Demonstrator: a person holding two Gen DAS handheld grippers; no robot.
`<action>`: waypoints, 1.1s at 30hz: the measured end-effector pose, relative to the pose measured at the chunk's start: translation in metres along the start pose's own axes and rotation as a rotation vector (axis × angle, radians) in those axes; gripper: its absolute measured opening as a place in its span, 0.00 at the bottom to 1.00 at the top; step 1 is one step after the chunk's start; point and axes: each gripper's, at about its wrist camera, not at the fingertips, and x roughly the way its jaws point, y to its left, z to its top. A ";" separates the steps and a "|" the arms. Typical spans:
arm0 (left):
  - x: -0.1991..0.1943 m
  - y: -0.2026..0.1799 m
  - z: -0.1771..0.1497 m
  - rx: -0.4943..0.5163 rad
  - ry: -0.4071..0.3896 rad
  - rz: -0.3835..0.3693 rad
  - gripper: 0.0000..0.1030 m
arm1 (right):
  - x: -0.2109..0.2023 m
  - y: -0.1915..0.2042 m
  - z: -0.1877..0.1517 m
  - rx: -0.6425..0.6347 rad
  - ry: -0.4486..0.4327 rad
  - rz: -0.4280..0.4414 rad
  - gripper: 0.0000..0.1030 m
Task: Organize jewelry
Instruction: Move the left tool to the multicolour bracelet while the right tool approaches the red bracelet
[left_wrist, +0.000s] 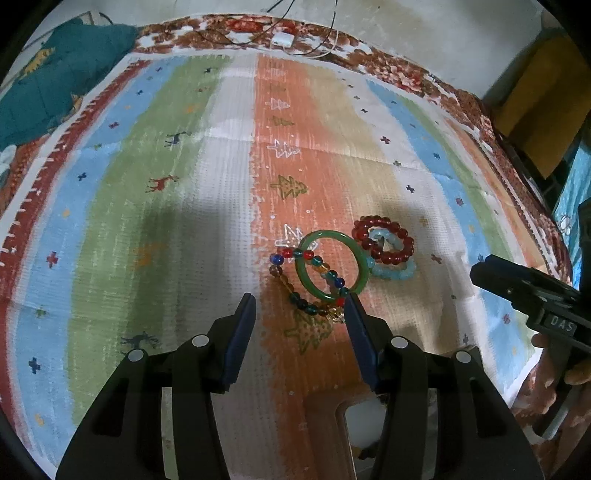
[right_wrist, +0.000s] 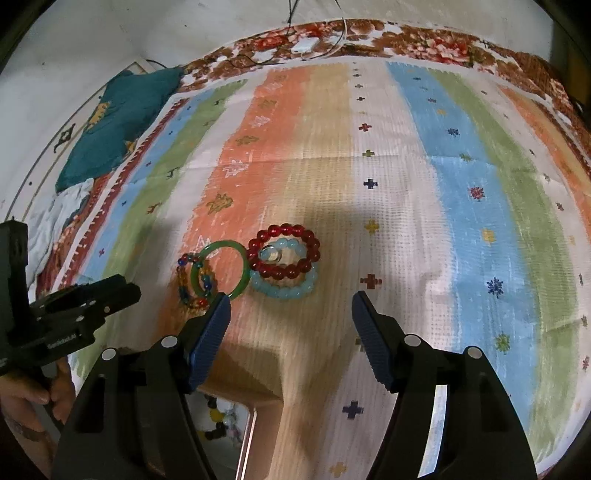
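Left gripper (left_wrist: 301, 306): jaws spread wide, nothing between them; it hangs over the orange stripe of the cloth, and its right finger tip overlaps the near end of the multicolour bracelet in the left wrist view.
Right gripper (right_wrist: 290, 304): released, fingers well apart and holding nothing, poised just short of the jewelry pile.
Green bangle (left_wrist: 333, 266): lies flat on the orange stripe, resting across the multicolour bead bracelet.
Multicolour bead bracelet (left_wrist: 295, 280): partly under the bangle, with blue, red, teal and amber beads.
Red bead bracelet (right_wrist: 283, 251): just right of the bangle, lying over the pale blue one.
Pale blue bead bracelet (right_wrist: 286, 288): its near arc sticks out from below the red beads.
Striped cloth (right_wrist: 443, 177): covers the surface, patterned with trees, deer and crosses.
Wooden box (right_wrist: 243, 406): at the near edge below the grippers; beads show inside its opening.
Teal pillow (left_wrist: 55, 81): far left corner, well apart from the jewelry.
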 end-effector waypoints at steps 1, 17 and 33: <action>0.001 0.000 0.001 -0.003 0.002 -0.004 0.49 | 0.003 -0.001 0.002 0.002 0.002 -0.006 0.68; 0.026 0.008 0.013 -0.021 0.052 0.009 0.50 | 0.032 -0.011 0.021 0.034 0.039 -0.035 0.68; 0.053 0.017 0.023 -0.028 0.092 0.046 0.50 | 0.060 -0.023 0.031 0.075 0.072 -0.068 0.68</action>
